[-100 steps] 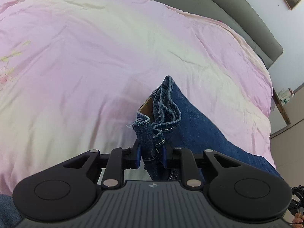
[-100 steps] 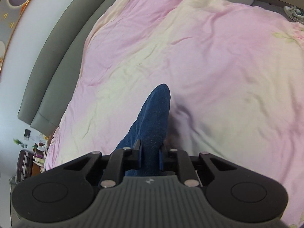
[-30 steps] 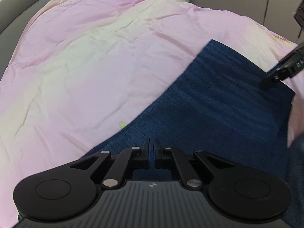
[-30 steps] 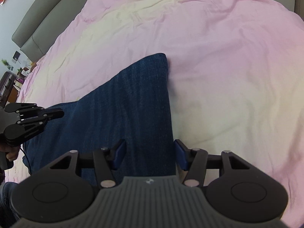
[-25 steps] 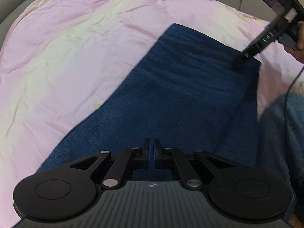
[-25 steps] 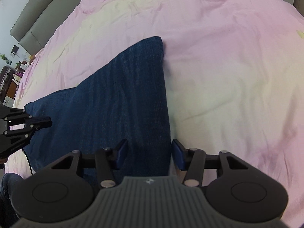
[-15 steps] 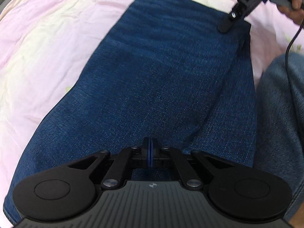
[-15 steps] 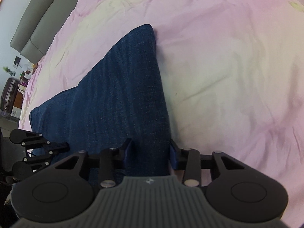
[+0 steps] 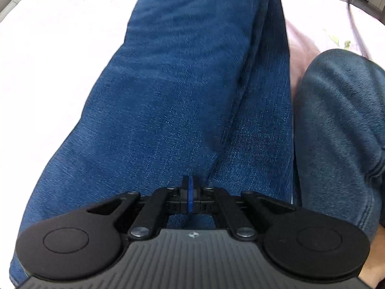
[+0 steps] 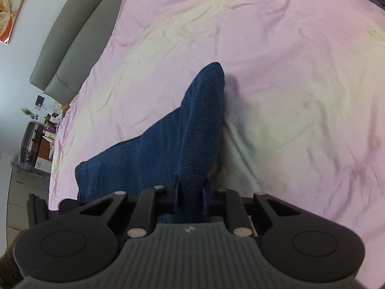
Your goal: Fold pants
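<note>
Bottom centre: right gripper point(image 10: 190, 190), wide open a second ago, now pinches dark blue denim pants point(image 10: 192, 130) on pink bedsheet point(image 10: 276, 72) | left gripper point(image 9: 190, 192) closed, empty | next fold's starting, I guess

Two wrist fisheyes, low and close over the same pants point(image 9: 173, 91) on the bedspread point(image 10: 276, 72).
</note>
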Available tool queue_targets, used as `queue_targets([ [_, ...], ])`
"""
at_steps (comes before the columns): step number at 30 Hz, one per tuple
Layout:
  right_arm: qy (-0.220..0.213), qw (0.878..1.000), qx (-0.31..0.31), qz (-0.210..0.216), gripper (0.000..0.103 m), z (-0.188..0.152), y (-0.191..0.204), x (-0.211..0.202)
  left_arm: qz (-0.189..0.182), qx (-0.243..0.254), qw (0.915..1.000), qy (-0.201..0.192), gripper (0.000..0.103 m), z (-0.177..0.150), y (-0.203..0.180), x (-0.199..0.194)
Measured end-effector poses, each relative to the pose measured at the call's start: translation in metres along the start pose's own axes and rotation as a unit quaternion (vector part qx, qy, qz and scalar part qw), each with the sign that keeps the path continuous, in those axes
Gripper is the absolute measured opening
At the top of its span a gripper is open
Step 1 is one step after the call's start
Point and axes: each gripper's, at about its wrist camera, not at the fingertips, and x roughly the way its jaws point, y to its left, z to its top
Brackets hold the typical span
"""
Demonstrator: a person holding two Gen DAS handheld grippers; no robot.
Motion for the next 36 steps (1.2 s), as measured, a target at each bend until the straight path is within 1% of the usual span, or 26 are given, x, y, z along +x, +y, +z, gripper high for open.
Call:
queue_targets([
  [2,-0.004,1.0,0.004,0.013,0.013,0.0,0.012,-0.004,-0.002,-0.009,0.9999,-0.006,0.0,-0.003,0.0,0.003],
  [4,-0.009,1.0,-0.005,0.014,0.013,-0.003,0.026,-0.008,-0.004,0.0,0.9999,-0.011,0.0,-0.007,-0.006,-0.002],
  [5,-0.013,1.0,-0.011,0.012,0.013,-0.004,0.033,-0.01,-0.019,0.003,0.9998,-0.01,0.0,-0.01,-0.009,-0.007],
  [6,-0.016,1.0,-0.016,0.012,0.013,-0.002,0.04,-0.012,-0.043,0.003,0.999,-0.008,0.0,-0.013,-0.01,-0.01],
  [7,-0.018,1.0,-0.019,0.013,0.013,-0.002,0.045,-0.013,-0.049,0.005,0.9988,-0.009,0.0,-0.018,-0.014,-0.013],
  [9,-0.021,0.999,-0.024,0.012,0.013,0.0,0.055,-0.017,-0.03,0.014,0.9993,-0.014,0.0,-0.025,-0.024,-0.014],
  [12,-0.021,0.999,-0.041,0.007,0.013,0.0,0.071,-0.019,-0.045,-0.01,0.9988,-0.015,0.0,-0.035,-0.032,-0.005],
  [14,-0.022,0.999,-0.048,0.003,0.013,-0.002,0.085,-0.015,-0.044,-0.001,0.9988,-0.02,0.0,-0.039,-0.041,-0.005],
  [16,-0.023,0.998,-0.052,-0.003,0.013,-0.005,0.094,-0.015,-0.064,0.001,0.9978,-0.014,0.0,-0.044,-0.05,-0.008],
  [18,-0.024,0.998,-0.058,-0.007,0.013,-0.006,0.103,-0.017,-0.057,0.013,0.9983,-0.008,0.0,-0.053,-0.057,-0.011],
  [20,-0.023,0.998,-0.063,-0.004,0.013,-0.008,0.114,-0.017,-0.061,-0.001,0.9981,-0.008,0.001,-0.064,-0.058,-0.017],
  [21,-0.023,0.997,-0.067,-0.002,0.013,-0.01,0.121,-0.018,-0.057,-0.011,0.9982,-0.015,0.001,-0.07,-0.055,-0.024],
  [24,-0.021,0.997,-0.08,0.012,0.013,-0.014,0.144,-0.018,-0.043,-0.068,0.9956,-0.048,0.003,-0.093,-0.031,-0.058],
  [26,-0.019,0.996,-0.089,0.02,0.013,-0.016,0.161,-0.015,-0.033,-0.111,0.9911,-0.067,0.007,-0.111,-0.009,-0.082],
  [27,-0.018,0.995,-0.091,0.023,0.013,-0.017,0.17,-0.012,-0.029,-0.134,0.9878,-0.075,0.007,-0.12,0.002,-0.094],
  [30,-0.016,0.995,-0.097,0.034,0.013,-0.019,0.197,0.001,-0.004,-0.196,0.9758,-0.096,0.007,-0.15,0.03,-0.13],
  [33,-0.006,0.993,-0.109,0.048,0.013,-0.021,0.227,0.018,0.039,-0.248,0.9636,-0.091,0.007,-0.171,0.062,-0.153],
  [35,0.005,0.991,-0.118,0.058,0.013,-0.025,0.249,0.033,0.07,-0.283,0.9534,-0.078,0.007,-0.184,0.077,-0.162],
  [36,0.011,0.991,-0.12,0.064,0.013,-0.026,0.26,0.041,0.079,-0.301,0.9475,-0.075,0.007,-0.19,0.083,-0.165],
])
